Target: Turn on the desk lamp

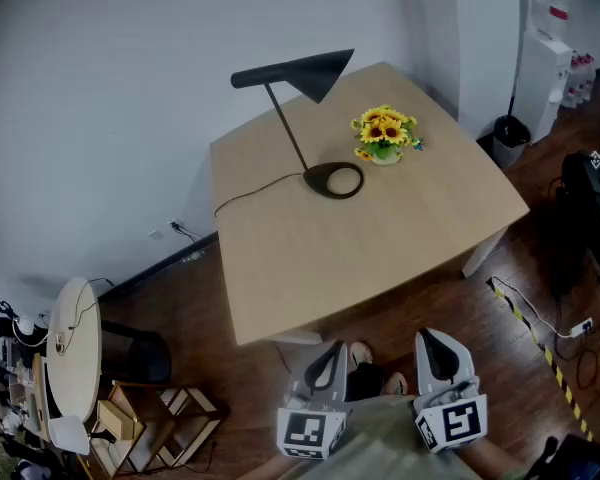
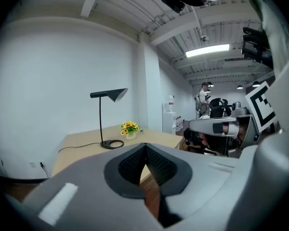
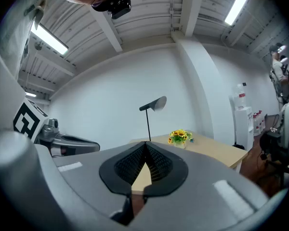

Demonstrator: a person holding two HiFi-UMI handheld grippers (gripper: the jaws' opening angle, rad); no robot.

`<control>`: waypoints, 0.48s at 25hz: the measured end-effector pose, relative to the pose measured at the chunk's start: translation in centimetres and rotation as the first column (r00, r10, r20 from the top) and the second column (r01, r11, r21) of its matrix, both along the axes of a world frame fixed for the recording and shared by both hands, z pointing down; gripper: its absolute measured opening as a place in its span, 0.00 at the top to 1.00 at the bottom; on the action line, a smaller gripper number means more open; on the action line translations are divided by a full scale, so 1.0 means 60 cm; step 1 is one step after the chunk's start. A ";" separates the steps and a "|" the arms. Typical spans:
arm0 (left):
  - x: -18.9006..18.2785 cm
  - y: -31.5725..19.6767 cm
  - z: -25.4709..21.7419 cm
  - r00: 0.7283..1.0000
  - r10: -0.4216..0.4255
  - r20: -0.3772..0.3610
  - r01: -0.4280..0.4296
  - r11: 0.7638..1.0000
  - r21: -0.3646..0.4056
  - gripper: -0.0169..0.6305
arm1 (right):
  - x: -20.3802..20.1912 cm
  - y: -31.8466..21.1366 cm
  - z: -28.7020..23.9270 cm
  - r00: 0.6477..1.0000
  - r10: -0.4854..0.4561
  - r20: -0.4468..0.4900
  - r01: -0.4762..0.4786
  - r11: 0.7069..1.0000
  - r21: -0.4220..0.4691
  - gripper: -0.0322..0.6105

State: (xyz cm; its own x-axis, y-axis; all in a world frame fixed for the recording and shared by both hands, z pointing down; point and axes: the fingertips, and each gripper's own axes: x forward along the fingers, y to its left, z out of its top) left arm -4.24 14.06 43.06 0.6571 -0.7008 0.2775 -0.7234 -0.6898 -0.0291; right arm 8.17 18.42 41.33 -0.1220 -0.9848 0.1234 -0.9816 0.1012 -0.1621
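1. Head view. Shows the desk lamp (image 1: 333, 180) standing on the far part of the table (image 1: 400, 248), just left of the sunflower pot (image 1: 385, 136), with its cord (image 1: 255, 193) running off the left edge. Places the left gripper (image 1: 330, 356) and right gripper (image 1: 428, 343) close to the body, short of the table's near edge and well apart from the lamp. Reveals no glow under the shade (image 1: 300, 71), so probably unlit: nothing done yet, with the approach and the switching both left. Shows no switch anywhere.
2. Left gripper view. Shows fingers closed tip to tip on nothing, with the lamp far off, left of centre.
3. Right gripper view. Shows pads likewise together and empty. Hides the lamp's base behind the jaws.
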 end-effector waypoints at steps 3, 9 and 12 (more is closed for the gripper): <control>0.008 -0.029 0.006 1.000 0.008 -0.023 -0.008 1.000 -0.006 0.97 | 0.002 -0.023 0.005 1.000 0.002 -0.013 -0.002 1.000 -0.001 0.95; 0.040 -0.093 0.020 0.997 0.063 -0.053 -0.065 0.997 -0.034 0.97 | 0.030 -0.073 0.011 0.997 0.063 -0.032 -0.064 0.997 -0.032 0.95; 0.048 -0.142 0.014 0.993 0.070 -0.090 -0.073 0.997 -0.029 0.97 | 0.035 -0.118 0.004 0.996 0.065 -0.063 -0.068 0.997 -0.040 0.95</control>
State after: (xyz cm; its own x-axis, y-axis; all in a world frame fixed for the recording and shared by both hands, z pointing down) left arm -1.37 5.55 43.93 0.7286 -0.6425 0.2374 -0.6706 -0.7397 0.0566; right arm 10.26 11.33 41.58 -0.0471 -0.9844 0.1698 -0.9941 0.0296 -0.1043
